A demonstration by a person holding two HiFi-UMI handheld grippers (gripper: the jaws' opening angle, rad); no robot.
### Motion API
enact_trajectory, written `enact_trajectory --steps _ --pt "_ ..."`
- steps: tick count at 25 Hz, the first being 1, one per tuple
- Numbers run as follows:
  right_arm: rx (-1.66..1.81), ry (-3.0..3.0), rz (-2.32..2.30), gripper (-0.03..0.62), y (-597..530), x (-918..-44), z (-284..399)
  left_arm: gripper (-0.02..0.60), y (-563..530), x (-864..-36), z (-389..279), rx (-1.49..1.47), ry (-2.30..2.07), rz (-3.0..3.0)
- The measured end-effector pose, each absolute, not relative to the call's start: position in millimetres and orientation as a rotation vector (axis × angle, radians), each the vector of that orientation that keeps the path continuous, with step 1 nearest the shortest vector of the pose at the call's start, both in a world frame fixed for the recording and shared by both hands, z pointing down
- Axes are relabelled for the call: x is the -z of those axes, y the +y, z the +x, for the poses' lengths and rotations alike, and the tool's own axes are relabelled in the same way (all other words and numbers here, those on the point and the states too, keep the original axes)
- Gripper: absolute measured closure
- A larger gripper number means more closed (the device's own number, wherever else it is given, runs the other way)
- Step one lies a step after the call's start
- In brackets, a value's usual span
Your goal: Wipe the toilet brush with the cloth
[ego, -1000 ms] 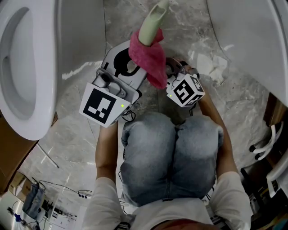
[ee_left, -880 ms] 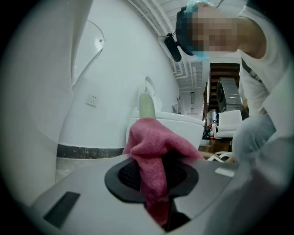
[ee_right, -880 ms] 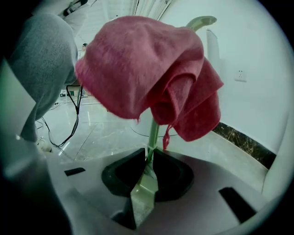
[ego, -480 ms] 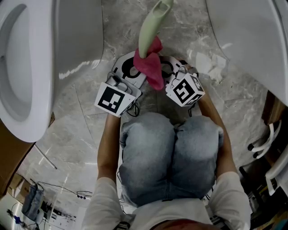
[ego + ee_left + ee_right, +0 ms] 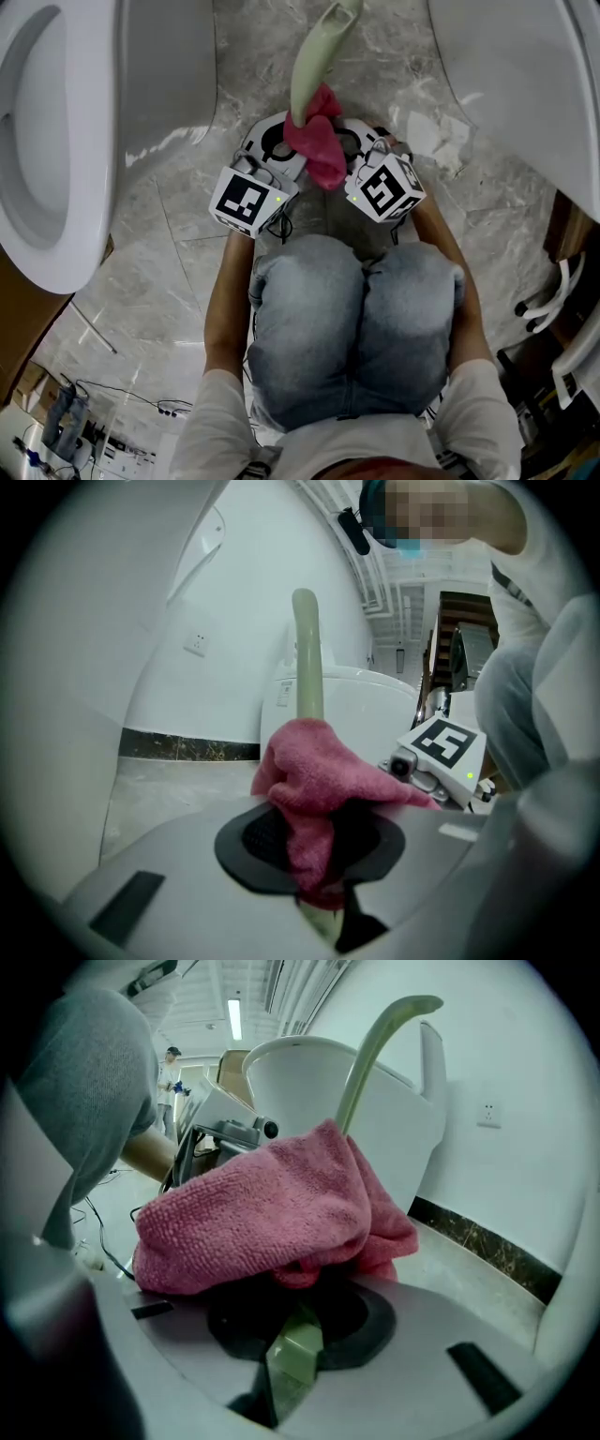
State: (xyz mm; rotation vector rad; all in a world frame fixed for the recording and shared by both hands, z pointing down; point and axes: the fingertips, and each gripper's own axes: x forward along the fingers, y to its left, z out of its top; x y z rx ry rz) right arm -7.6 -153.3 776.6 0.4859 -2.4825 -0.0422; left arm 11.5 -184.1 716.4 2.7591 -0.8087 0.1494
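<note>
Cloth (image 5: 317,148) of pink terry is bunched round one part of the toilet brush handle (image 5: 311,66), which is pale green and is raised above the marble floor (image 5: 178,244). The left gripper (image 5: 317,878) is closed on the cloth, with the handle wrapped inside the fold; its jaws have just been closing. The right gripper (image 5: 292,1349) is clamped directly on the bare handle, just beneath the cloth, which is draped over its jaws. Both grippers are set close together, on opposite sides of the handle. In the head view the person's knees (image 5: 361,300) are seen directly below the handle, and a white toilet (image 5: 56,141) is placed well to the left of the handle.
</note>
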Motion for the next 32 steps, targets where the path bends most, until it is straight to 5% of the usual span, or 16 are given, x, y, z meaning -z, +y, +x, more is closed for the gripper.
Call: enact_trajectory --steps 16,32 --pt "0.031 -2.481 0.482 0.542 -157.4 -782.8 -2.3 0.5 -211.5 -618.8 9.8 0.036 -0.819 2.785" --pt "0.038 -2.489 0.483 0.54 -152.8 -776.7 -6.3 0.429 -231.9 -536.4 4.0 0.186 -0.918 2.839"
